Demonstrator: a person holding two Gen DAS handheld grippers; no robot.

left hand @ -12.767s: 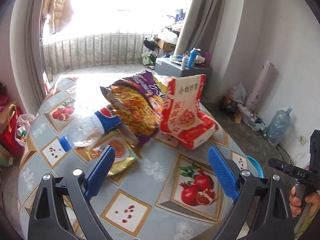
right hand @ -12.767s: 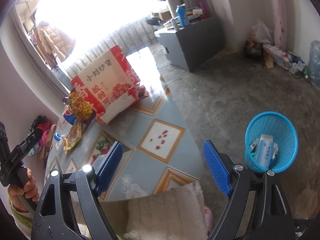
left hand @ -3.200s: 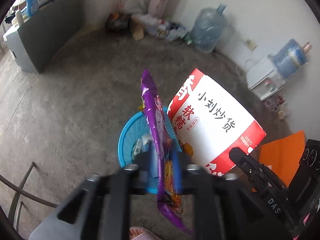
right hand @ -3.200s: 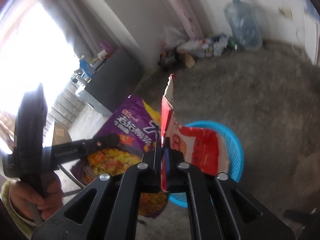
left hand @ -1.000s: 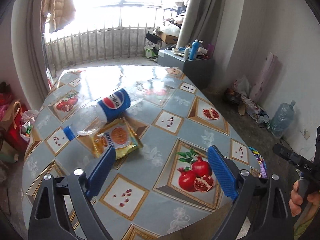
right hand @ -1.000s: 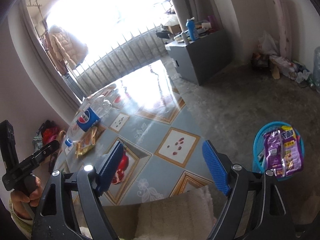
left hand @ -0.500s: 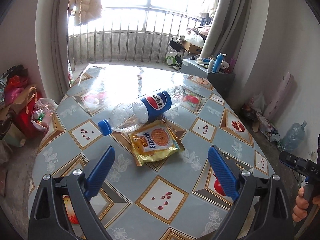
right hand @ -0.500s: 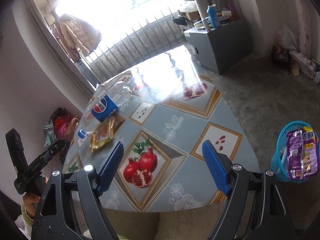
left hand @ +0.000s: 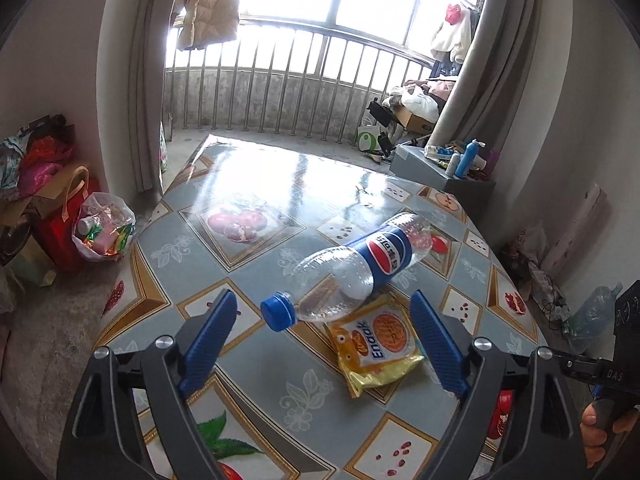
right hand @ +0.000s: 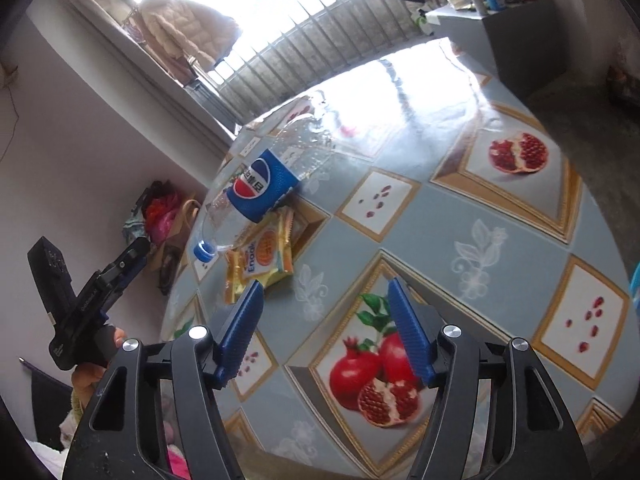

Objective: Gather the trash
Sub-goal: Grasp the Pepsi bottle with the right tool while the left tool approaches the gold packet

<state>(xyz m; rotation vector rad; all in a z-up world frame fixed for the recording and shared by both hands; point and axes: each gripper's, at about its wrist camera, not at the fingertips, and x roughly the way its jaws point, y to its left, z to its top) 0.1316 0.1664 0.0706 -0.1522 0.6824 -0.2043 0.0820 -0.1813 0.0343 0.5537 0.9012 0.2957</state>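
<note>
An empty clear Pepsi bottle with a blue cap lies on its side on the round table, resting partly on a yellow snack packet. My left gripper is open and empty, with the bottle's cap just ahead between its fingers. In the right wrist view the bottle and packet lie at the table's left. My right gripper is open and empty over the table, with the packet just beyond its left finger.
The table has a glossy fruit-pattern cloth. Bags sit on the floor at left. A grey cabinet with bottles stands beyond the table. A blue basket rim shows at the right edge.
Both grippers have moved closer to the bottle and the packet. The left one now has the bottle cap between its open fingers. The blue basket has slid almost out of the right view.
</note>
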